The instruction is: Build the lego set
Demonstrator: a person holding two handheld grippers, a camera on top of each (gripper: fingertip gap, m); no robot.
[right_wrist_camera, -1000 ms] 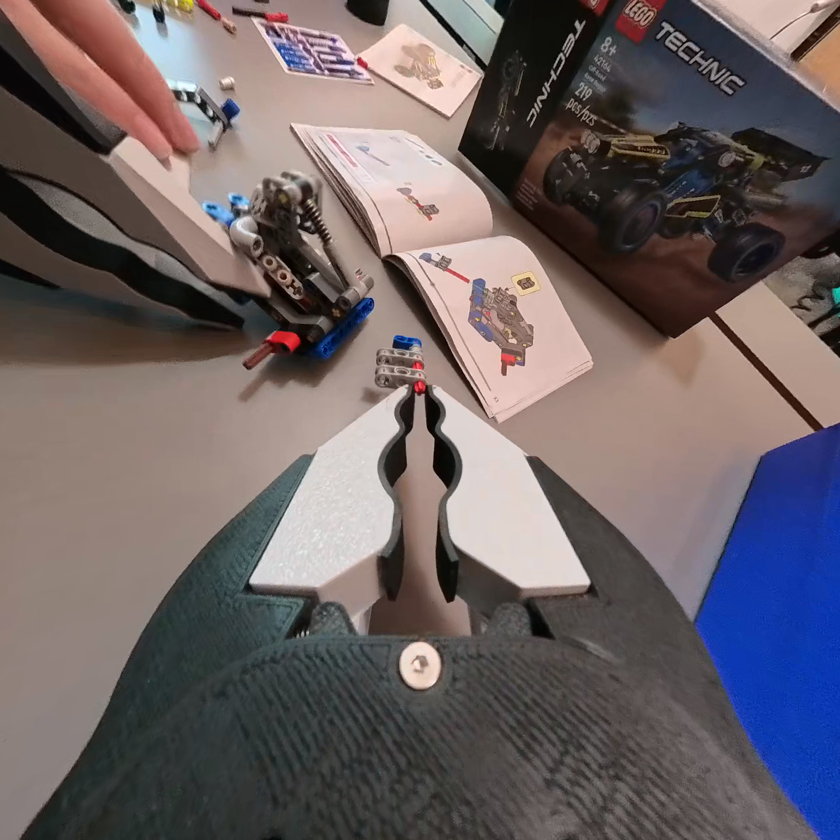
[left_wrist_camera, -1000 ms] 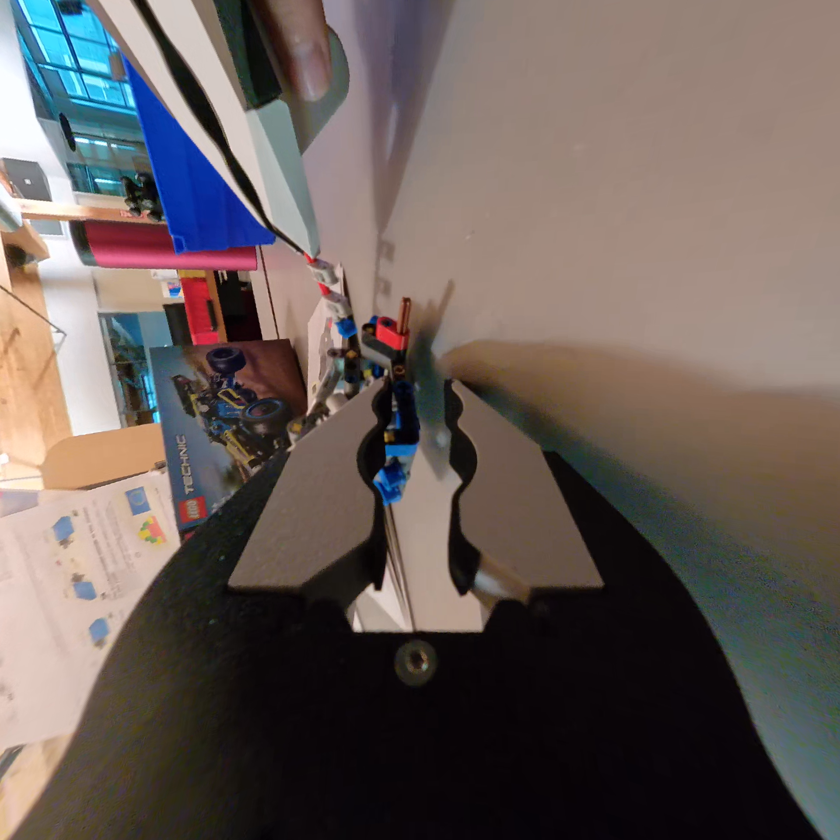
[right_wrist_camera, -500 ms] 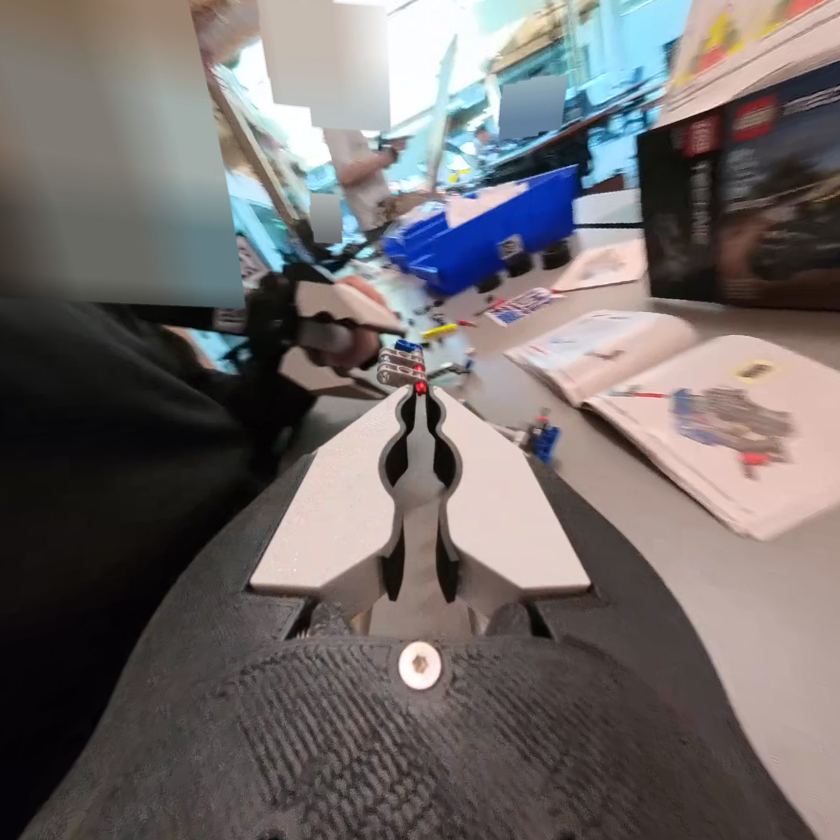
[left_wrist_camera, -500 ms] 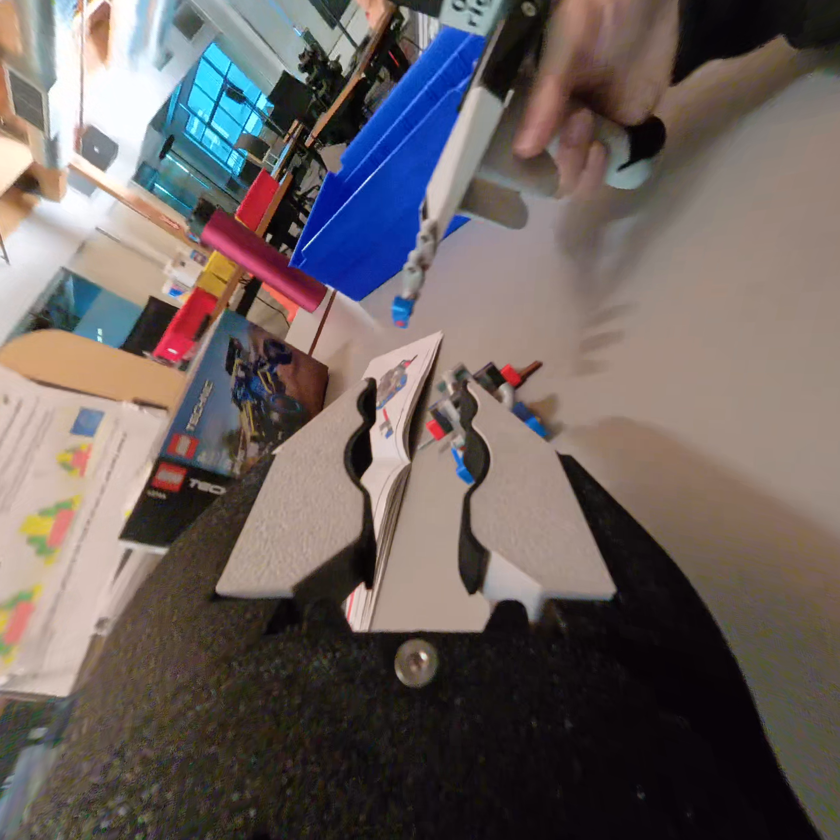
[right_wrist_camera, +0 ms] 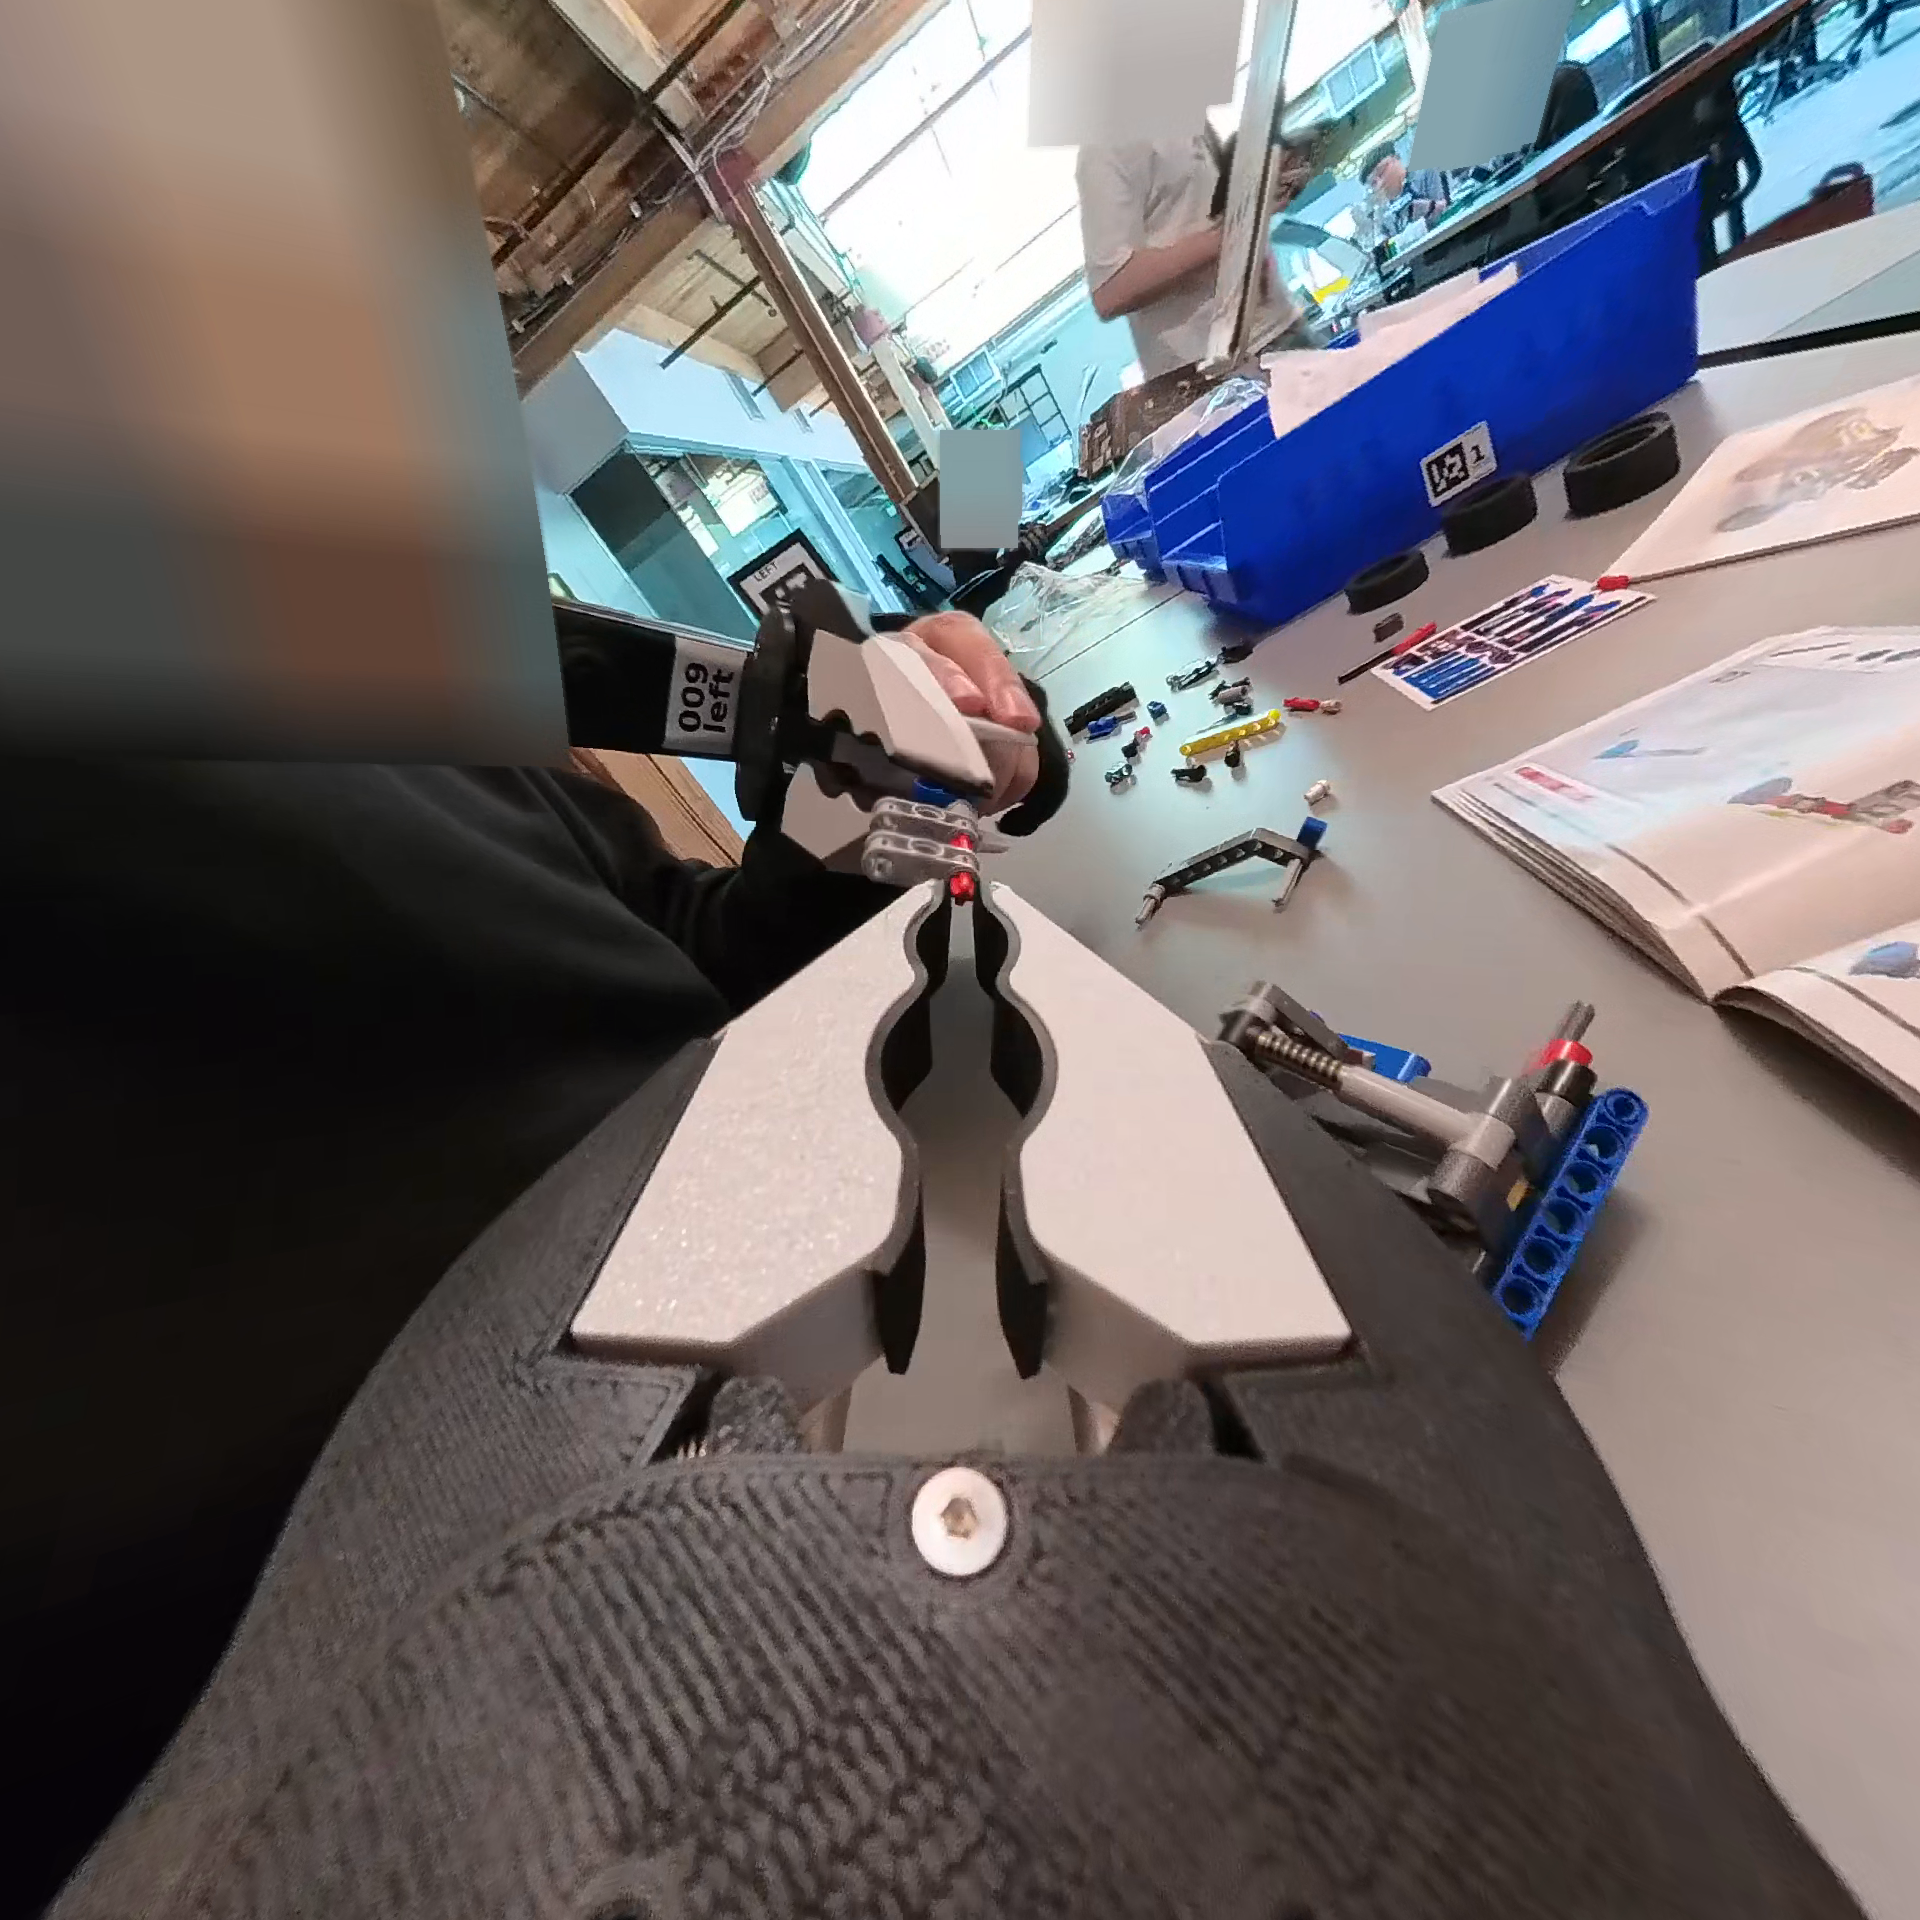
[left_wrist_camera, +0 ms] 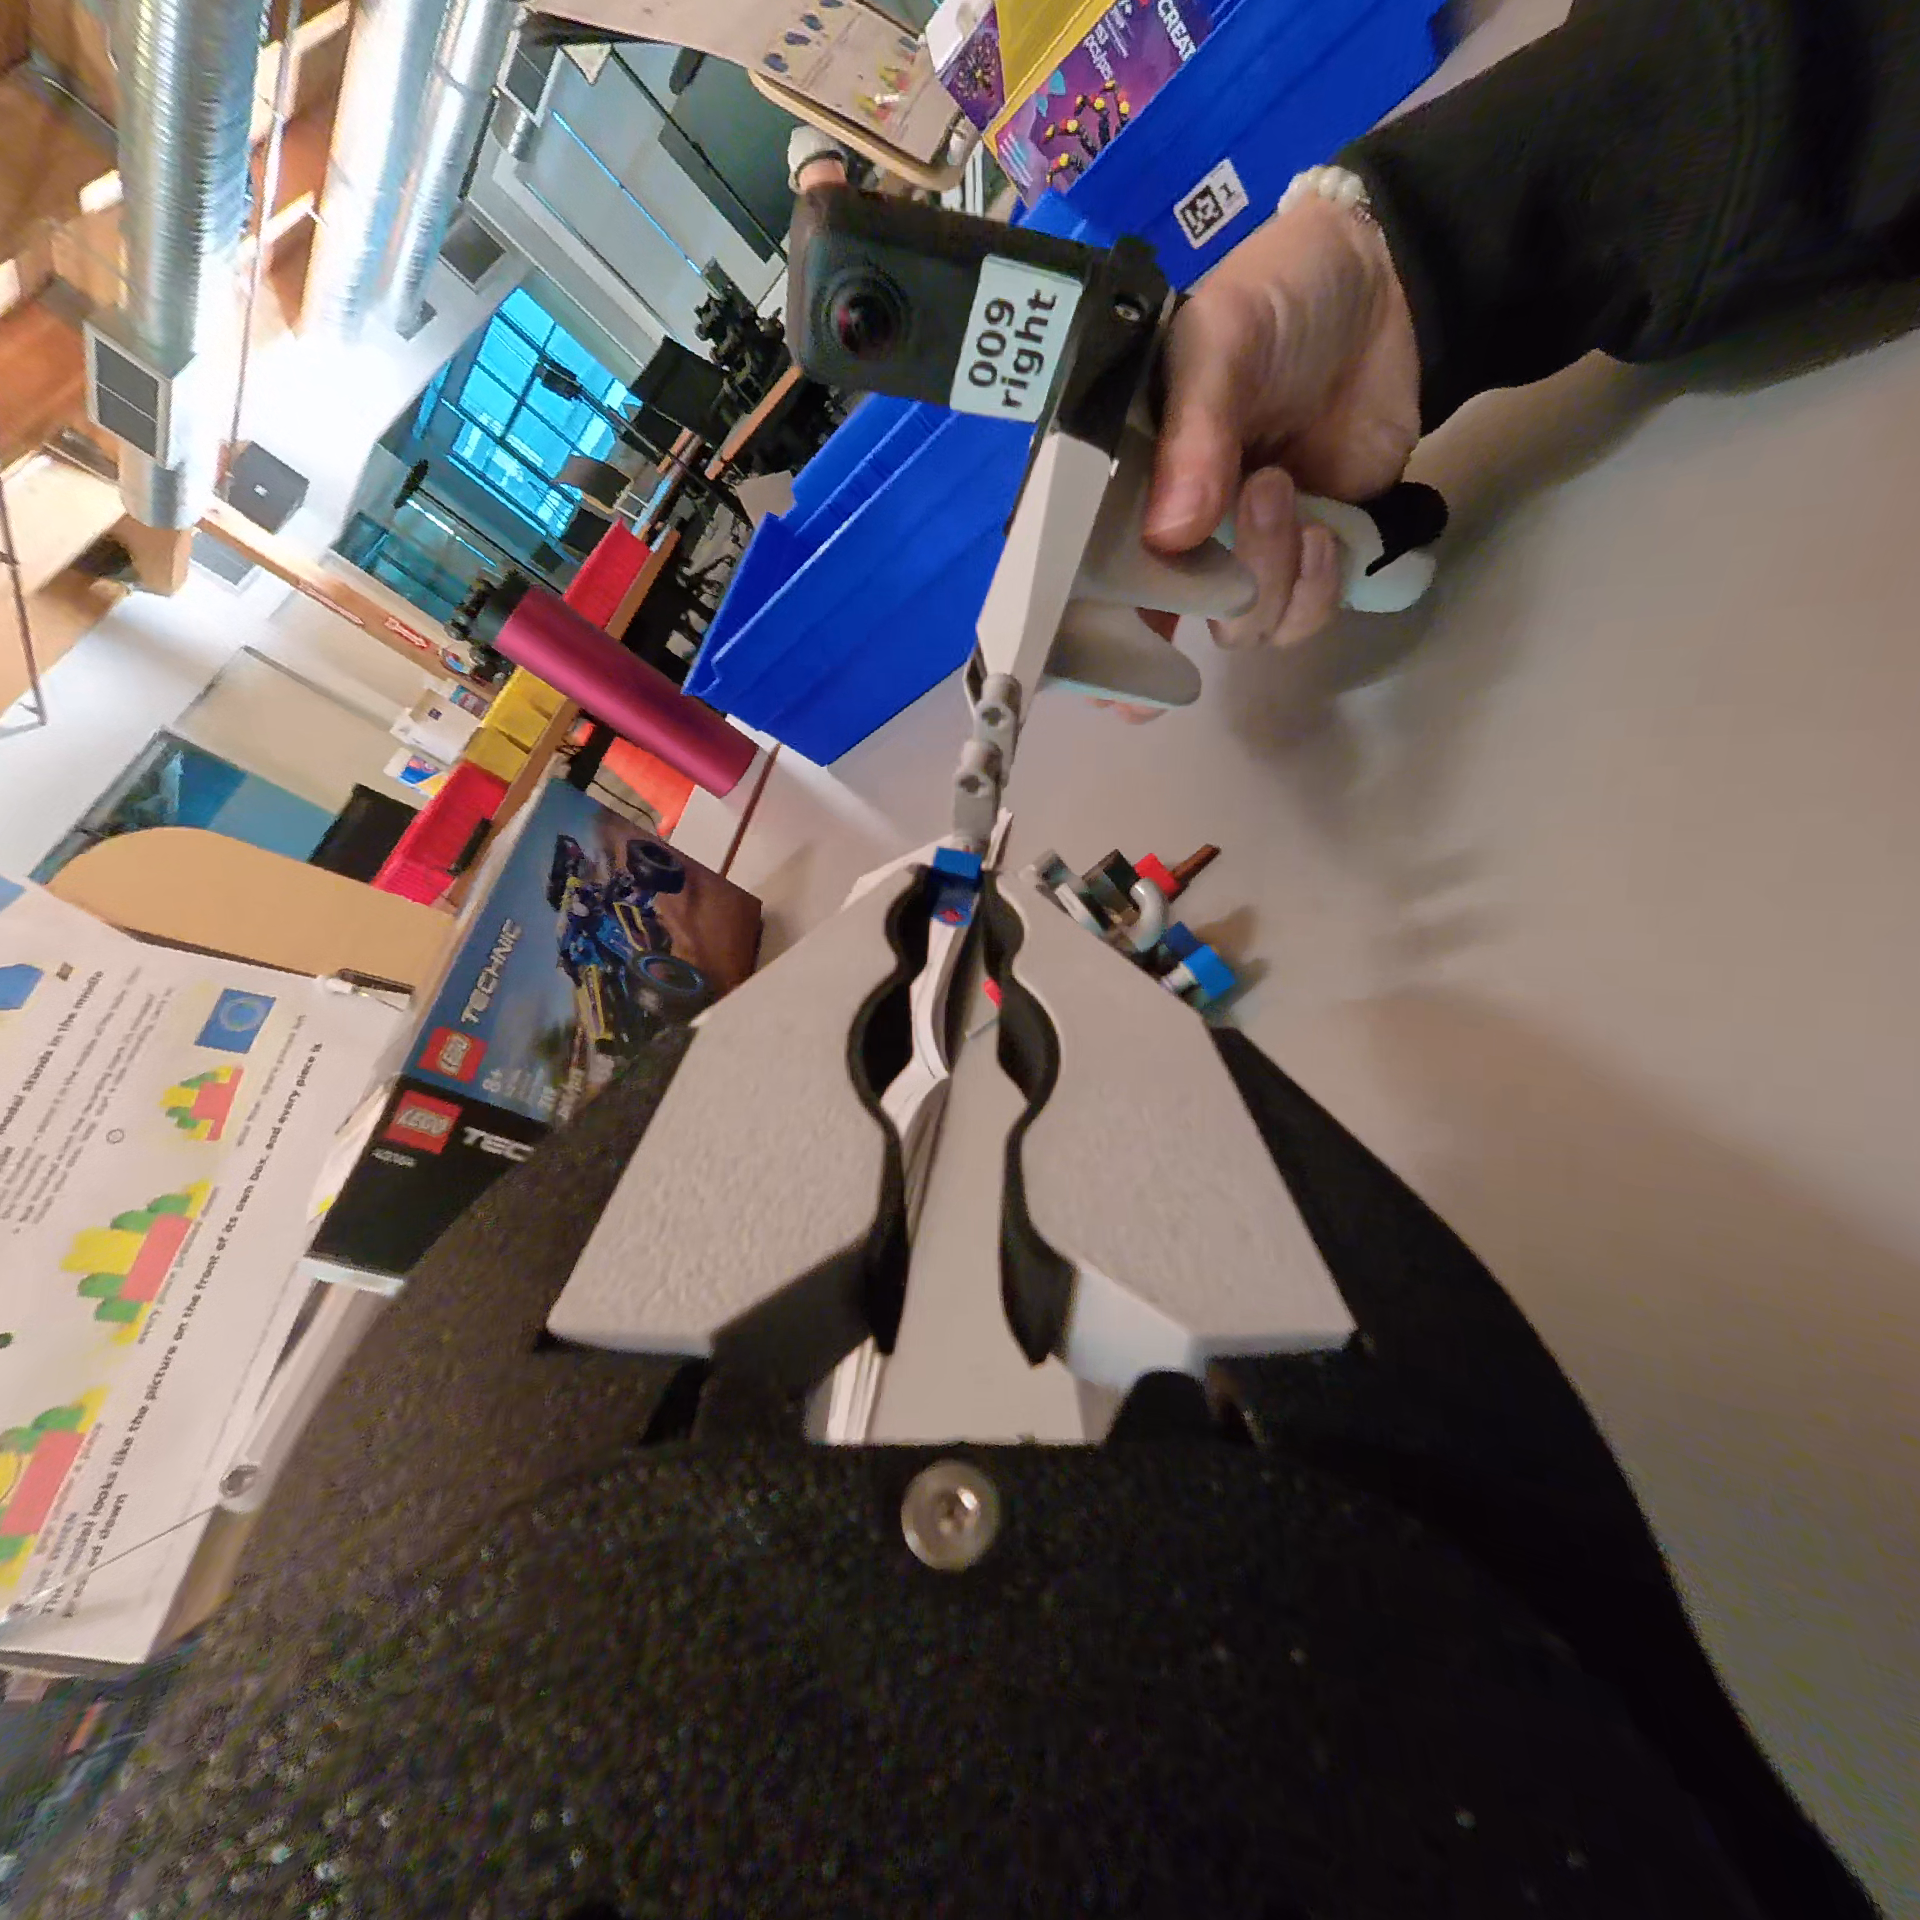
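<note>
R gripper (right_wrist_camera: 961, 902) is clamping the red pin of a small grey lego piece (right_wrist_camera: 914, 844), holding it up off the table (right_wrist_camera: 1455, 894). L gripper (left_wrist_camera: 956, 883) is nipping its blue end, jaws nearly together. Partly built assy (right_wrist_camera: 1496, 1132) is lying on the table beside R gripper, near the open manual (right_wrist_camera: 1704, 831).

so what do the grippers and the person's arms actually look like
Both grippers, left and right, have two light grey wedge fingers with wavy black inner pads on a black textured body with one silver screw. Each carries a black camera block with a white label and a pale grey handle. No cables show. The person wears black sleeves.
</note>
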